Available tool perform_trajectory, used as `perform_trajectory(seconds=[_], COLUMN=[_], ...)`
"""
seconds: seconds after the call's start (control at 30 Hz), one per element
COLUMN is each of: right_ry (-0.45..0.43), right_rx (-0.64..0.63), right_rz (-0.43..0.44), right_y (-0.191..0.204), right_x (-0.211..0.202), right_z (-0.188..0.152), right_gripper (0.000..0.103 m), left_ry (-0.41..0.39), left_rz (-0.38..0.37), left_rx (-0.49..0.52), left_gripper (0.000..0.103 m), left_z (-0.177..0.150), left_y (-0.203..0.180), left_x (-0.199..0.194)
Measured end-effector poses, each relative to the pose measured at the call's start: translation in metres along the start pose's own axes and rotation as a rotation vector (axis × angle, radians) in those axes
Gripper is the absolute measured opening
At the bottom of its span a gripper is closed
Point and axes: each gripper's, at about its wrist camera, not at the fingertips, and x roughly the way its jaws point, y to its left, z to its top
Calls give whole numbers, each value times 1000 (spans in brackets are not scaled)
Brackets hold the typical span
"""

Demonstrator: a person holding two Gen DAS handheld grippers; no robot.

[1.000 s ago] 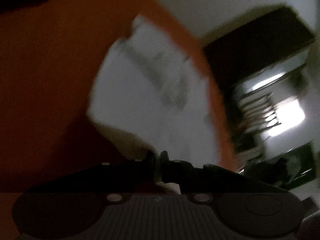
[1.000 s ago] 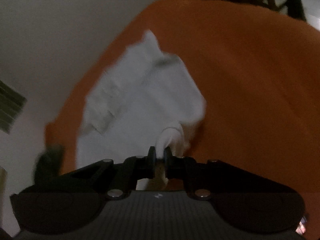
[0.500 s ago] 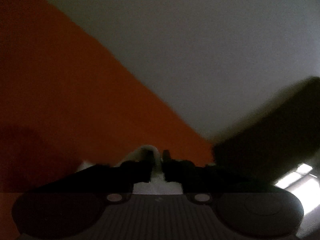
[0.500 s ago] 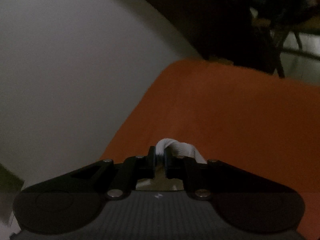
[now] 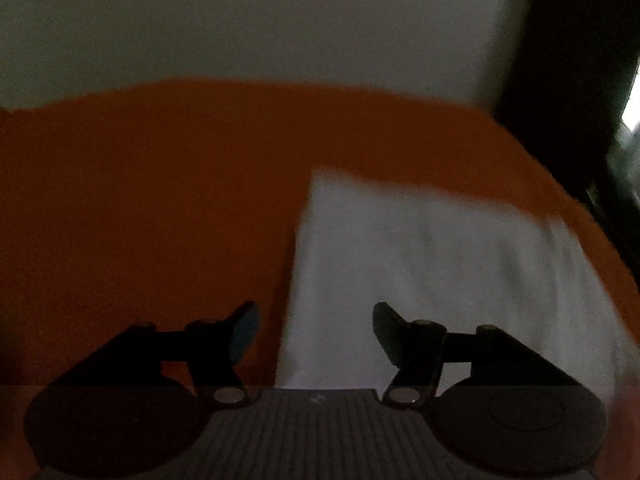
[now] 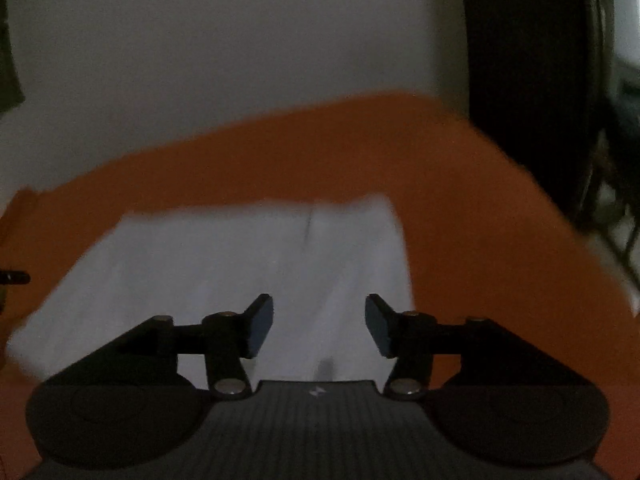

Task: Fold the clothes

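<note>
Nearest me, my left hand-held gripper [image 5: 314, 330] has its fingers spread wide with nothing between them, hovering at the left edge of the white garment [image 5: 440, 280]. My right hand-held gripper [image 6: 319, 322] is likewise spread and empty, over the right part of the same cloth, near its right edge.

Beyond the fingers, the white garment lies flat on the orange bench [image 6: 460, 184], a roughly rectangular shape with fairly straight edges and a faint crease running away from me down its middle. In my judgement that shape fits a garment already folded at least once; whether another fold is due or this is the finished packet, I cannot settle, since the views are dim and blurred.

Farther off, the bench ends against a pale wall [image 5: 260, 20], with dark furniture [image 6: 520, 80] at the right.
</note>
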Motion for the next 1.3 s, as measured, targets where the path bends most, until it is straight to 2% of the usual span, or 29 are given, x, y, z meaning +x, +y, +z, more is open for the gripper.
perform_trajectory(seconds=[0.1,0.2,0.27,0.3,0.37,0.47,0.6,0.63,0.67,0.7,0.73,0.77,0.87,0.97,1.07,1.13,1.2,1.3], right_ry=[19,13,20,6,-31,-55,-100,-125,-139,-141,-130,-115,-201,-300,-295,-271,-218,-99], right_rx=[70,225,377,441,567,768,903,927,944,931,902,879,866,869,962,980,1006,1040], right_rz=[-32,-103,-68,-51,-14,18,-32,-35,-55,-76,-109,-142,-183,-184,-198,-183,-160,-162], right_y=[4,-6,-22,-30,-39,-51,-55,-57,-60,-71,-71,-68,-52,-37,-35,-34,-36,-29], right_x=[-24,-39,-41,-45,-43,-34,-5,3,12,15,22,28,11,-36,-84,-117,-142,-187], right_z=[-68,-115,-127,-131,-134,-120,-101,-96,-90,-84,-78,-72,-68,-71,-93,-119,-147,-199], right_gripper=[56,56,56,56,63,67,70,69,55,37,15,14,12,9,9,9,8,8], left_ry=[43,24,-20,-34,-55,-87,-130,-140,-151,-182,-219,-257,-369,-435,-471,-439,-359,-255], left_rz=[-48,-67,-102,-105,-102,-97,-90,-88,-86,-83,-81,-79,-72,-96,-82,-77,-64,-56], left_rx=[-92,-231,-313,-357,-449,-587,-771,-817,-863,-862,-844,-826,-771,-703,-672,-658,-664,-697], left_gripper=[59,59,59,61,62,71,71,65,58,31,6,6,5,5,5,5,5,5], left_z=[-64,-93,-99,-99,-95,-90,-83,-81,-80,-78,-76,-75,-70,-75,-97,-120,-155,-206], left_y=[17,24,25,25,25,26,27,27,28,25,22,18,7,-13,-21,-18,-10,2], left_x=[-14,-16,-18,-15,-6,7,25,30,34,31,26,20,3,-47,-89,-106,-120,-136])
